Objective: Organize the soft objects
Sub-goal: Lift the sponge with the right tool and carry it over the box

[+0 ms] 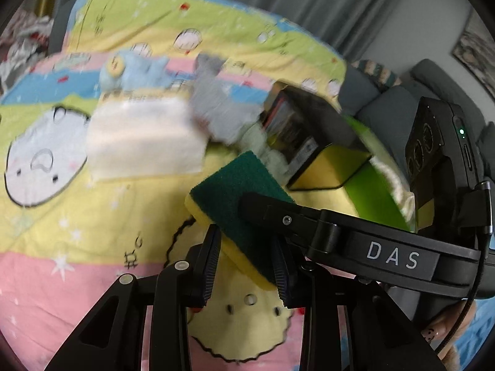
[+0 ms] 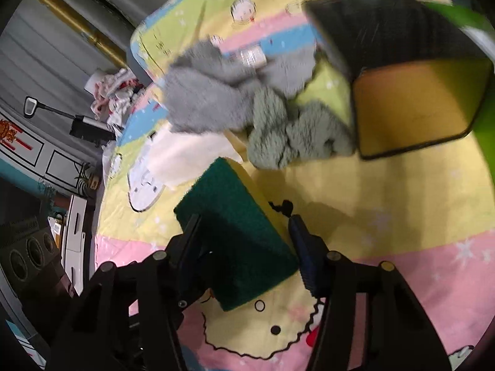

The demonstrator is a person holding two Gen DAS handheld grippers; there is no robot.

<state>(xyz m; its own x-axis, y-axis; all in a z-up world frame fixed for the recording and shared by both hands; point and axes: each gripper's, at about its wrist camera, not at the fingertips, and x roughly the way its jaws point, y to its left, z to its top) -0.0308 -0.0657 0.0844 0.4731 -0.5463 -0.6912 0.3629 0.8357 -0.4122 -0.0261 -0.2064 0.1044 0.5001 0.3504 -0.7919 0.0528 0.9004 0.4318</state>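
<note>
A green-and-yellow scrub sponge (image 1: 238, 204) sits between the pads of my left gripper (image 1: 247, 262), which is shut on it, lifted above the bed. My right gripper (image 2: 244, 241) straddles the same sponge (image 2: 235, 232) with its jaws wide; one right finger (image 1: 272, 213) lies over the sponge top. A black-and-yellow storage box (image 1: 321, 142) (image 2: 411, 83) stands just beyond. A white foam block (image 1: 142, 136), a blue plush (image 1: 136, 71), a grey plush (image 1: 216, 102) (image 2: 204, 95) and a grey-green fuzzy cloth (image 2: 294, 133) lie on the bed.
A cartoon-print quilt (image 1: 77, 216) covers the bed. A green lid or panel (image 1: 374, 194) leans by the box. Grey pillows (image 1: 389, 108) and curtains are behind. Furniture and clothes (image 2: 114, 92) stand past the bed's edge.
</note>
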